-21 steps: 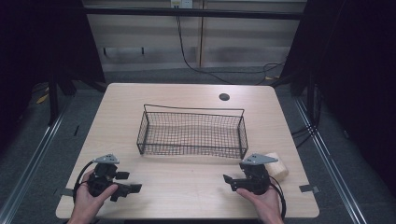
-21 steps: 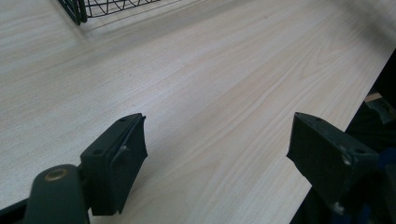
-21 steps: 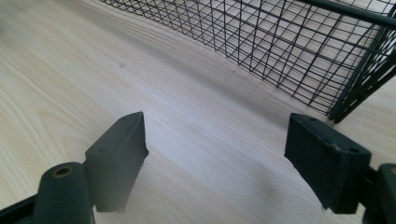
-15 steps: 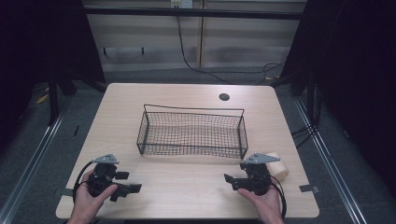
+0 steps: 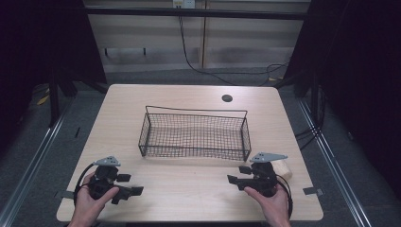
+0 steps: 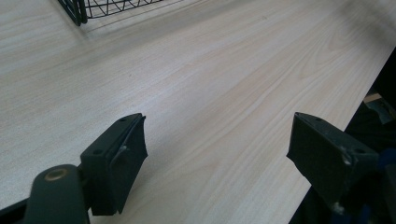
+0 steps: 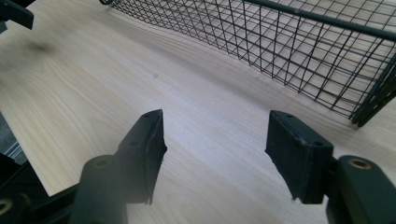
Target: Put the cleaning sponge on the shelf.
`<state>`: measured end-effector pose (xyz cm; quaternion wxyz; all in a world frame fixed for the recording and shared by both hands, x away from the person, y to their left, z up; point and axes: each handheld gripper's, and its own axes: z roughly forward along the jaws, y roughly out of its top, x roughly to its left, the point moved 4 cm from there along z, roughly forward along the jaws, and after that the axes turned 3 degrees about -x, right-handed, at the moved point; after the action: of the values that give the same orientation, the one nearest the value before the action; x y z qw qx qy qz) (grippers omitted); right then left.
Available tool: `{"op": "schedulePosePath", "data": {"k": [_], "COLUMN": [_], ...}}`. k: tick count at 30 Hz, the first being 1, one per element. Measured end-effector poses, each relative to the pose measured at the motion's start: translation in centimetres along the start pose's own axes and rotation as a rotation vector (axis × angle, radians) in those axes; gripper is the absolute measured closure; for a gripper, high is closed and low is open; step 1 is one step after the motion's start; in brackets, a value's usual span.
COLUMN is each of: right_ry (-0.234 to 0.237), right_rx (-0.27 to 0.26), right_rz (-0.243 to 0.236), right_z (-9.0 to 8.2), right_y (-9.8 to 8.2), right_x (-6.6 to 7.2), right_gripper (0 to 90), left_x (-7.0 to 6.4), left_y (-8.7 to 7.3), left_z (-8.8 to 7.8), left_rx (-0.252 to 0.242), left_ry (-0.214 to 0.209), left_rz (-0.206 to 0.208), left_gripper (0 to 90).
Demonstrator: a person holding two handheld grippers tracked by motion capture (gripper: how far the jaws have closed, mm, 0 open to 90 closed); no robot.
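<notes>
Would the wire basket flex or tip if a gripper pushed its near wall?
The wire basket looks like rigid mesh, so probably stiff. It is low and wide, so tipping seems unlikely. It would likely slide on the smooth table.

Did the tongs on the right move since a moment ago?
No. The right tongs sit in the same spot, in front of the wire basket's right corner and beside the pale block.

Looks like lab test booth: bare wooden table [image 5: 189, 194] inside dark curtains [image 5: 42, 42], metal floor rails [image 5: 33, 161], cable [image 5: 198, 61] hanging along back wall panel [image 5: 151, 33].
</notes>
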<state>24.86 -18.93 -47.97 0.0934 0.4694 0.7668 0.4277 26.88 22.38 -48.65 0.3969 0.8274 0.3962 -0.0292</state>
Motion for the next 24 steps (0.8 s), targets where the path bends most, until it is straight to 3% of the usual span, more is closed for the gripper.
{"op": "schedulePosePath", "data": {"k": [4,8,12,16,18,24], "right_ry": [-0.002,-0.035,-0.032,-0.030,-0.042,0.005], "right_rx": [-0.007,-0.034,-0.031,-0.023,-0.019,0.012], "right_rz": [-0.009,-0.018,0.019,0.045,0.030,0.075], "right_z": [-0.4,-1.0,-1.8,-2.3,-2.3,-2.7], "right_y": [0.4,0.8,1.3,1.7,2.0,2.5], "right_x": [0.0,-0.3,-0.4,-0.7,-0.9,-1.3], "right_gripper": [43.0,46.7,48.4,45.6,45.4,36.7], "left_x": [0.0,0.0,0.1,0.1,0.1,0.2], "left_y": [0.0,0.0,0.0,0.1,0.1,0.1], "left_z": [0.0,-0.1,-0.1,-0.2,-0.2,-0.2], "left_rx": [0.002,-0.009,-0.009,-0.011,-0.012,-0.008], "left_ry": [0.003,0.007,0.004,0.006,0.006,0.011], "left_rz": [-0.001,-0.003,-0.003,-0.002,-0.005,-0.004], "left_gripper": [18.9,19.0,18.9,18.9,18.9,18.9]}}
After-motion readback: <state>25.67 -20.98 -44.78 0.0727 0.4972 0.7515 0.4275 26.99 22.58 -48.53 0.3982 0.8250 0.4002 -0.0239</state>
